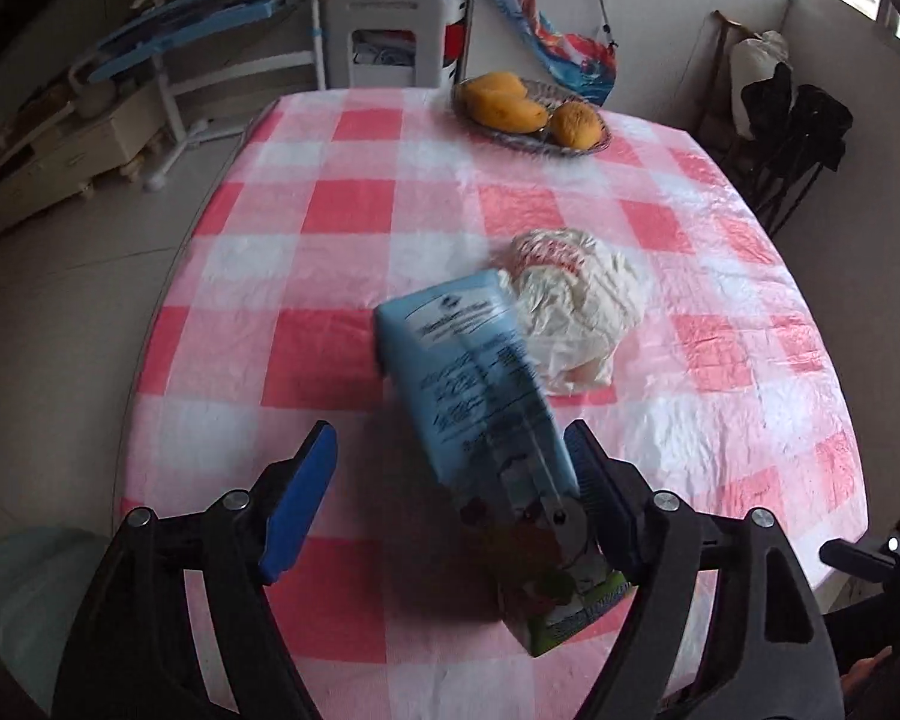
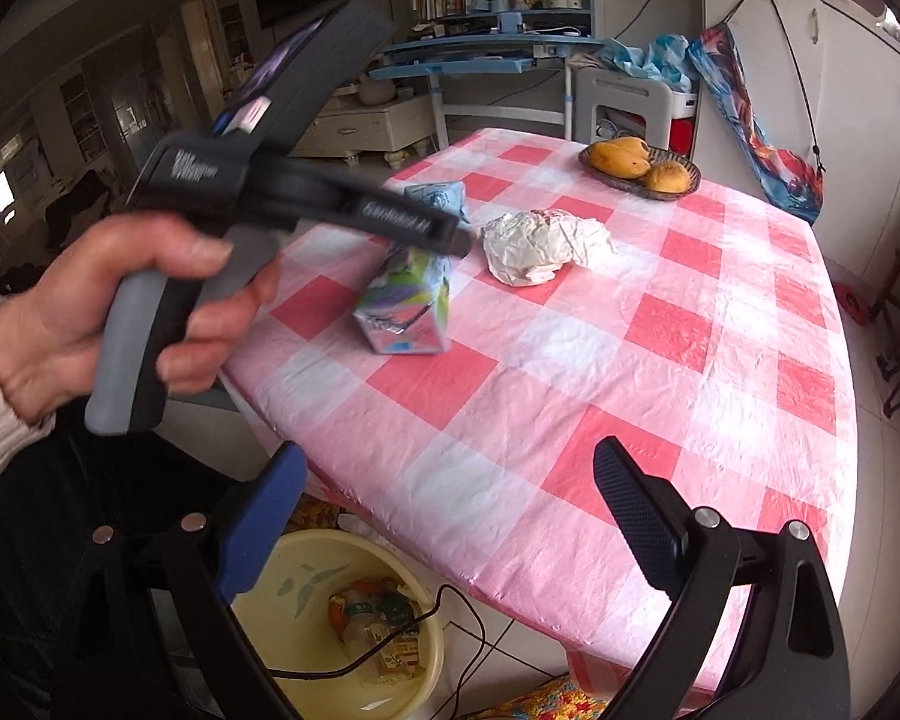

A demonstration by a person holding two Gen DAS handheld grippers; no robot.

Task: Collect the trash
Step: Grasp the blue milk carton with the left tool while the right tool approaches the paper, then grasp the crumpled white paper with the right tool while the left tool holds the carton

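Standing tilted on the pink-and-white checked desk (image 1: 342, 204), a pale blue printed drink carton (image 1: 480, 384) between the left hand-held gripper (image 1: 450, 468) fingers, spread apart; crumpled white paper wad (image 1: 576, 306) at one o'clock; right hand-held gripper (image 2: 450, 480) likewise spread, empty.

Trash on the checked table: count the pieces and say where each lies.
2. A drink carton sits near the table's left edge, between the left tool's open fingers. A crumpled white bag lies just beyond it, toward the fruit basket. None seems hidden.
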